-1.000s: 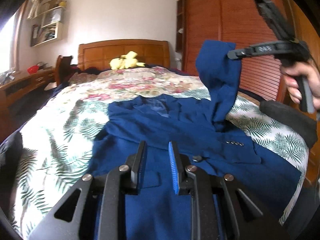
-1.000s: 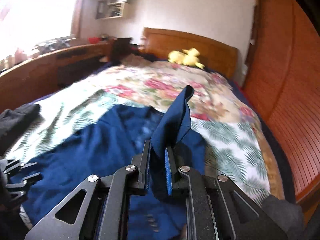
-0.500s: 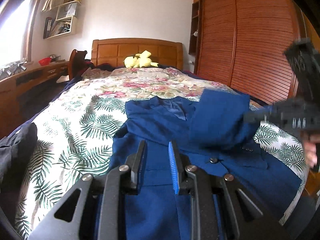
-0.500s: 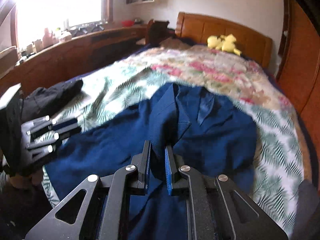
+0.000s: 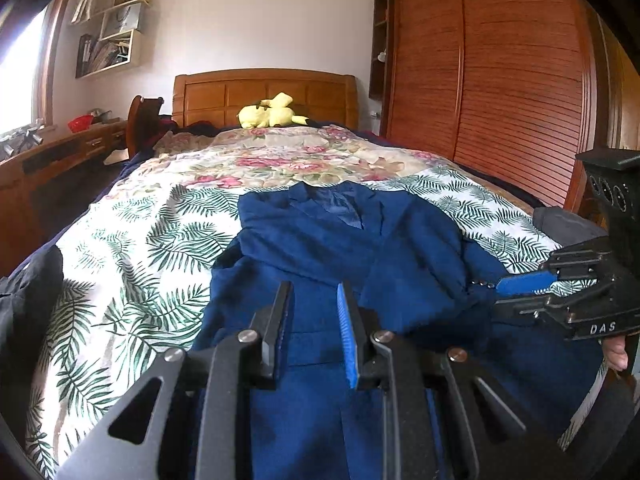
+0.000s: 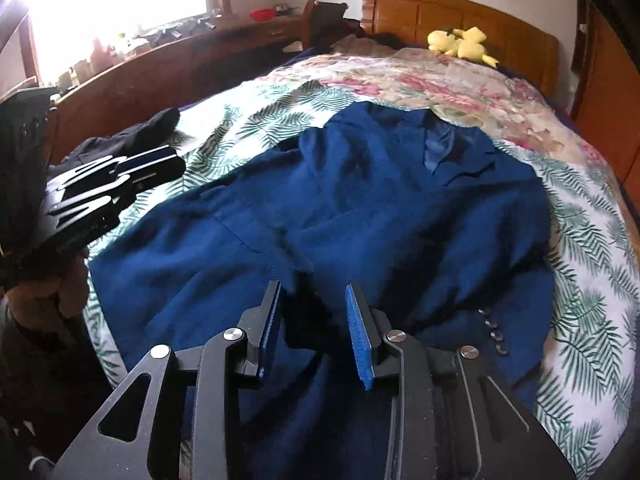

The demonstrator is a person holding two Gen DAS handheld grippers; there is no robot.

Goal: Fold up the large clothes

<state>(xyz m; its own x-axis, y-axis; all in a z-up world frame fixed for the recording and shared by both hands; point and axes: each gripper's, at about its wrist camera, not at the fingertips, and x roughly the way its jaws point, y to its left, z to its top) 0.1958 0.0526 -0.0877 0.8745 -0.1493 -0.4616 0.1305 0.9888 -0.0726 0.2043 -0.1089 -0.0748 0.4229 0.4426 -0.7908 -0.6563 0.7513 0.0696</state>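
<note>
Blazer (image 5: 360,248), matte blue, sleeve folded, leaf-print bedspread (image 5: 120,248)

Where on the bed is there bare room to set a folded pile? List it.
Free: the leafy bedspread between the blue jacket and the black clothes, and the flowered cover between the jacket's collar and the yellow plush toy. Crowded: the near middle, under the jacket and both hand-held grippers.

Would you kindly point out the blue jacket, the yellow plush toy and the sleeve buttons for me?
blue jacket (image 6: 380,200): right wrist view, on its front panel.
yellow plush toy (image 5: 270,114): left wrist view, on its body by the headboard.
sleeve buttons (image 6: 493,331): right wrist view, mid row on the cuff.
</note>
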